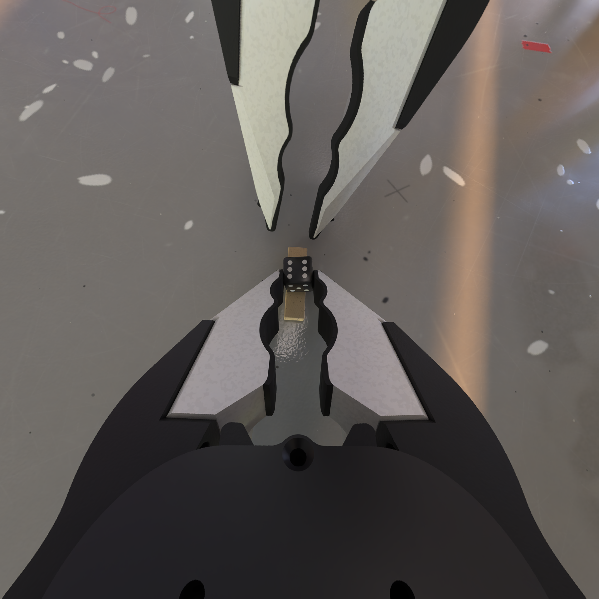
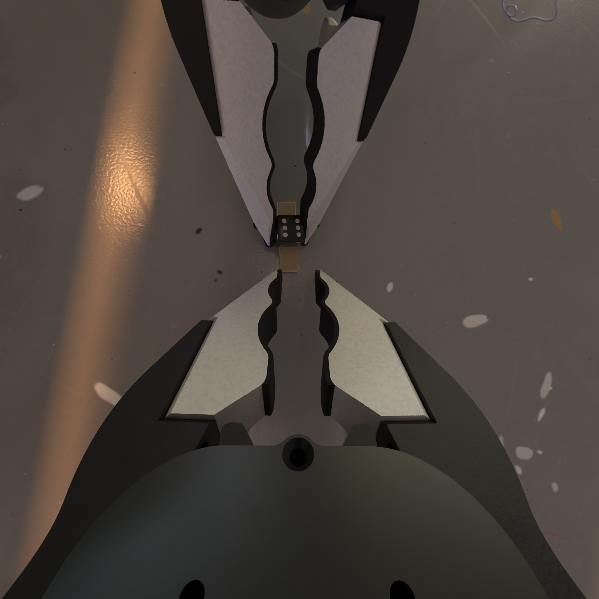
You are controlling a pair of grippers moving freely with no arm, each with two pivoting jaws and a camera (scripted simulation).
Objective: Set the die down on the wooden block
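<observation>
A small black die [image 1: 297, 270] with white pips sits between the fingertips of my left gripper [image 1: 299, 272], which is shut on it. The die is directly over a thin, flat wooden block [image 1: 294, 308] lying on the grey table; I cannot tell whether it touches the block. My right gripper [image 1: 291, 232] faces the left one from the far side, tips just short of the block's end, jaws slightly apart and empty. In the right wrist view the right gripper [image 2: 298, 271] is at the block [image 2: 287, 261], and the left gripper [image 2: 289, 243] holds the die [image 2: 289, 230].
The grey tabletop [image 1: 129, 291] is flecked with white paint spots and dark specks. A red tape strip [image 1: 536, 47] lies at the far right, a pencilled cross [image 1: 397, 191] nearer. A blue scribble [image 2: 528, 9] marks one corner.
</observation>
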